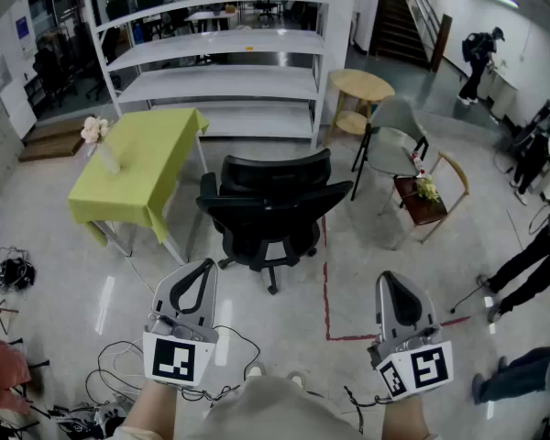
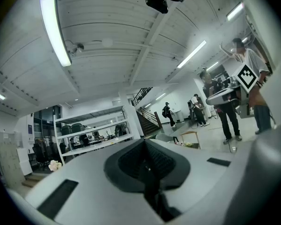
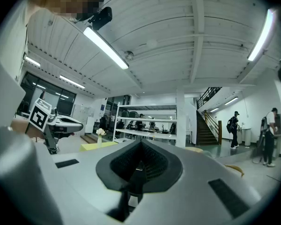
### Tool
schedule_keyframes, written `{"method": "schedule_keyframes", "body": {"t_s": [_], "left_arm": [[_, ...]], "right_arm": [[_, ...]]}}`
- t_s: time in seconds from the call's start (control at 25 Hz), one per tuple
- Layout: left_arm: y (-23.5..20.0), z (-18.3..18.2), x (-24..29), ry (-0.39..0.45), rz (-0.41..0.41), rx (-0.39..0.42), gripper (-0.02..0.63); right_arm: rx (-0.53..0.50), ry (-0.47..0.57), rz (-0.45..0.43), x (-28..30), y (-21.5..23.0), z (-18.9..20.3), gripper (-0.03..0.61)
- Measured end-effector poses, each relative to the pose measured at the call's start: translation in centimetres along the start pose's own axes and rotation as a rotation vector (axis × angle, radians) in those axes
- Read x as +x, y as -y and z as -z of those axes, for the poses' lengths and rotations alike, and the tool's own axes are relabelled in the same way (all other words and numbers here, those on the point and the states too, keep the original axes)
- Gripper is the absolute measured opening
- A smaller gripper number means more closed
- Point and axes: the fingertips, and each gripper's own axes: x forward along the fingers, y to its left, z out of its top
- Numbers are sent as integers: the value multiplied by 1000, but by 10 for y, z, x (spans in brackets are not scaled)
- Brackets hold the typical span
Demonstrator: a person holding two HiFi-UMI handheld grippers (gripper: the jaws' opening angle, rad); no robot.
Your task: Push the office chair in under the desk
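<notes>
Standing beside the green worktop (image 1: 151, 149), the office chair (image 1: 270, 204) is untouched. Left hand-held gripper (image 1: 200, 269) and right hand-held gripper (image 1: 391, 280): clenched, empty.

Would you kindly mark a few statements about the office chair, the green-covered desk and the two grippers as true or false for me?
1. The black office chair is tucked in under the green-covered desk. False: it stands on open floor beside the desk, to its right in the head view.
2. The left gripper and the right gripper are both shut, with nothing between their jaws. True.
3. A vase of flowers stands on the desk. True.
4. The left gripper is touching the chair. False: both grippers are held apart from it, nearer the person, with bare floor between.
</notes>
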Motion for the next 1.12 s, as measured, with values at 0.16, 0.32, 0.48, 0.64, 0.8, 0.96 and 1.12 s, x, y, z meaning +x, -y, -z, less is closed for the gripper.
{"method": "schedule_keyframes", "body": {"t_s": [0.16, 0.32, 0.48, 0.64, 0.8, 0.96, 1.12], "left_arm": [[6, -1, 2, -2, -5, 5, 8], [11, -1, 4, -13, -9, 18, 8], [18, 2, 5, -27, -22, 36, 8], [26, 6, 9, -46, -26, 62, 8], [36, 15, 14, -86, -32, 90, 9], [42, 27, 23, -133, -45, 127, 37], [36, 32, 34, -161, -57, 160, 87]], "right_arm": [[7, -6, -5, -3, 5, 5, 6], [32, -15, 7, -6, 16, 10, 6], [26, -26, -5, -10, 23, 16, 6], [7, -42, -29, -13, 33, 23, 6], [-19, -112, -120, -15, 40, 42, 6], [-100, -185, -181, -13, 54, 63, 34], [-151, -219, -194, -1, 71, 71, 92]]}}
